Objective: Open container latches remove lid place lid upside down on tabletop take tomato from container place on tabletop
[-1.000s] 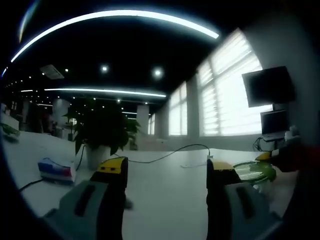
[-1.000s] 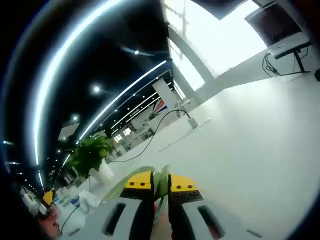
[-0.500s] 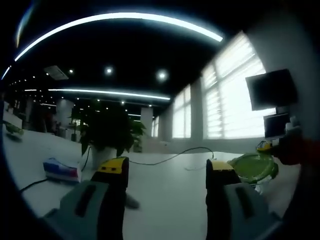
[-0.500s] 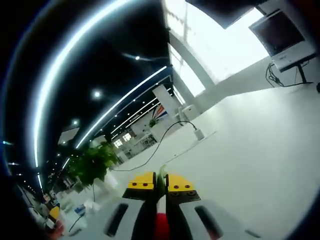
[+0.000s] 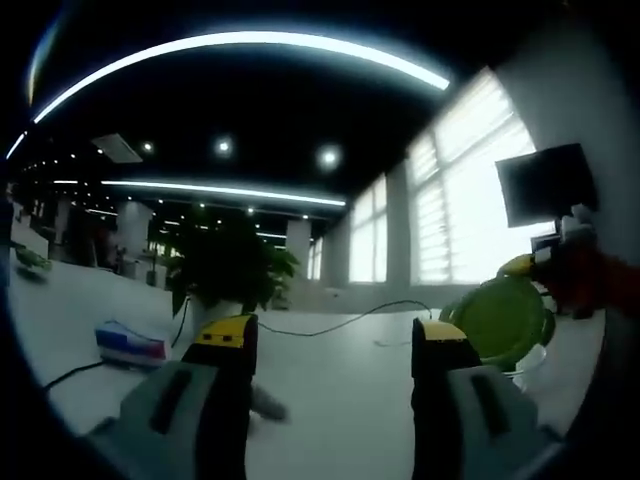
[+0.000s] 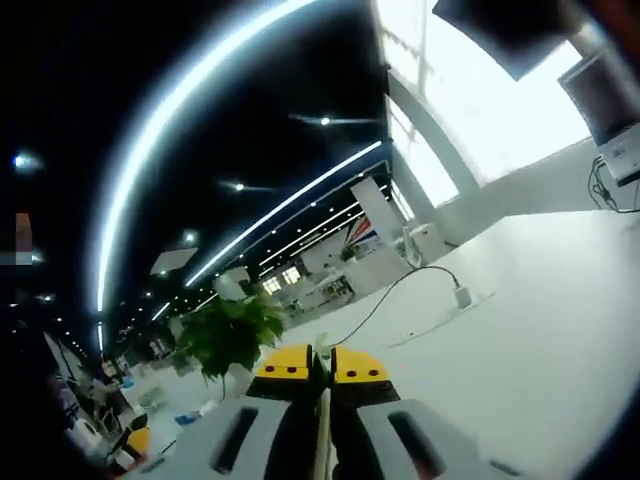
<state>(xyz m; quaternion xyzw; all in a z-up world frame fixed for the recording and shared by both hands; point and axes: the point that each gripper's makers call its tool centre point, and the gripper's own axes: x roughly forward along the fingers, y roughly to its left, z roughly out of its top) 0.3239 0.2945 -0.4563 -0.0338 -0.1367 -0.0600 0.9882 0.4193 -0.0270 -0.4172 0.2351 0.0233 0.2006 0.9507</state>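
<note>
While above white table (image 5: 340, 370), left gripper (image 5: 331, 345) jaws wide apart, holding nothing. Potted plant (image 5: 225, 275) toward far edge. Green lid (image 5: 497, 322) raised off table at right, edge pinched in closed right gripper (image 6: 322, 365) jaws.

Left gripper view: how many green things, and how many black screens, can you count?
Green lid: 1
Green potted plant: 1
Black screens: 1
Total: 3
</note>
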